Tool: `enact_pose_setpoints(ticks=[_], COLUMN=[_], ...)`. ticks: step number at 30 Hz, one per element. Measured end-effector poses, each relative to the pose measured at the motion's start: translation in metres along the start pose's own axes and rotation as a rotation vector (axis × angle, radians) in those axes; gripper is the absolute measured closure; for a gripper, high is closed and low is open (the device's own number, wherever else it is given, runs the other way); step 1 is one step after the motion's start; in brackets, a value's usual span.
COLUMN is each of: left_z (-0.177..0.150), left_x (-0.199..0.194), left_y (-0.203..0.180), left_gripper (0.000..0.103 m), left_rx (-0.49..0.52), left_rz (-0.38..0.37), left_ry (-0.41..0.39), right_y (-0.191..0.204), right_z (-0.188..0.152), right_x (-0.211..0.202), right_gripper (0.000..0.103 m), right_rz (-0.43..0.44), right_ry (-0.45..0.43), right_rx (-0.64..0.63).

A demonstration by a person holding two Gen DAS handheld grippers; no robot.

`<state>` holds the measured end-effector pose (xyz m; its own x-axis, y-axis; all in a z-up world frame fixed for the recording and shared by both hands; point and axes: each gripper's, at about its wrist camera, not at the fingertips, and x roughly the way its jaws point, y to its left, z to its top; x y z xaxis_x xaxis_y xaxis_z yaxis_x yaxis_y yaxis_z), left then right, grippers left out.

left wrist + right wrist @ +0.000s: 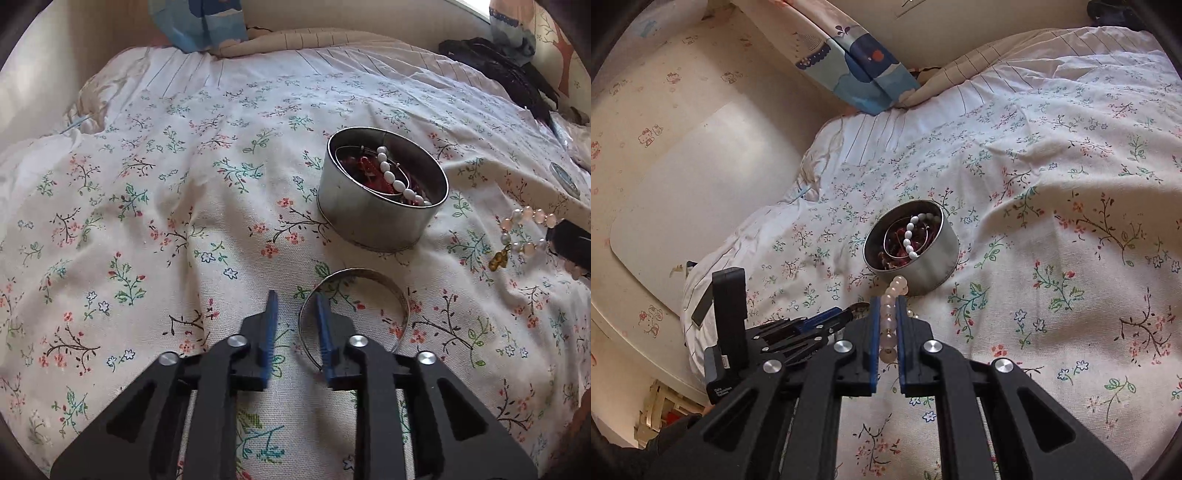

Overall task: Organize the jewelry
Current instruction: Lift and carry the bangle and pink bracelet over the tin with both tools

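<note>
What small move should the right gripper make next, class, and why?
Probably carry the pink bracelet forward over the tin and let go. The right gripper is shut on the beads, the open tin sits just ahead already holding other jewelry, and the silver bangle lies by the open left gripper, so the way looks clear.

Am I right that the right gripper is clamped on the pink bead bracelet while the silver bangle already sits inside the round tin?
Not quite. The right gripper is clamped on the pink bead bracelet, but the left wrist view shows the silver bangle lying on the bedspread in front of the round tin, not inside it.
</note>
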<state>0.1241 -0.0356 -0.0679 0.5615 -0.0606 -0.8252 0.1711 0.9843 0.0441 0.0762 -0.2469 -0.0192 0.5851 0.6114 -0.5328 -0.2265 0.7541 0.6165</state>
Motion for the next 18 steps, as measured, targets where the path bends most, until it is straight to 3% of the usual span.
enact_pose_setpoints(ticks=[2, 3, 4, 5, 13, 18], left_z=[0.0, 0.0, -0.001, -0.001, 0.002, 0.004], left_x=[0.004, 0.004, 0.002, 0.0, -0.037, -0.048], left_y=[-0.003, -0.004, -0.007, -0.009, 0.002, 0.007], left_gripper=[0.078, 0.084, 0.097, 0.099, 0.099, 0.099], left_rx=[0.016, 0.026, 0.04, 0.054, -0.048, -0.081], left_rz=[0.005, -0.006, -0.017, -0.027, -0.219, -0.248], left_ry=[0.017, 0.018, 0.019, 0.01, -0.118, -0.175], right_y=[-0.001, -0.001, -0.001, -0.001, 0.002, 0.003], right_z=[-0.001, 0.0, 0.0, 0.001, 0.005, 0.006], right_x=[-0.001, -0.001, -0.002, -0.003, -0.019, -0.021], right_gripper=[0.094, 0.094, 0.094, 0.094, 0.094, 0.094], right_rz=[0.009, 0.011, 0.015, 0.023, 0.101, 0.116], right_ry=[-0.003, -0.006, -0.01, -0.017, -0.094, -0.102], right_rx=[0.004, 0.005, 0.007, 0.009, 0.01, 0.01])
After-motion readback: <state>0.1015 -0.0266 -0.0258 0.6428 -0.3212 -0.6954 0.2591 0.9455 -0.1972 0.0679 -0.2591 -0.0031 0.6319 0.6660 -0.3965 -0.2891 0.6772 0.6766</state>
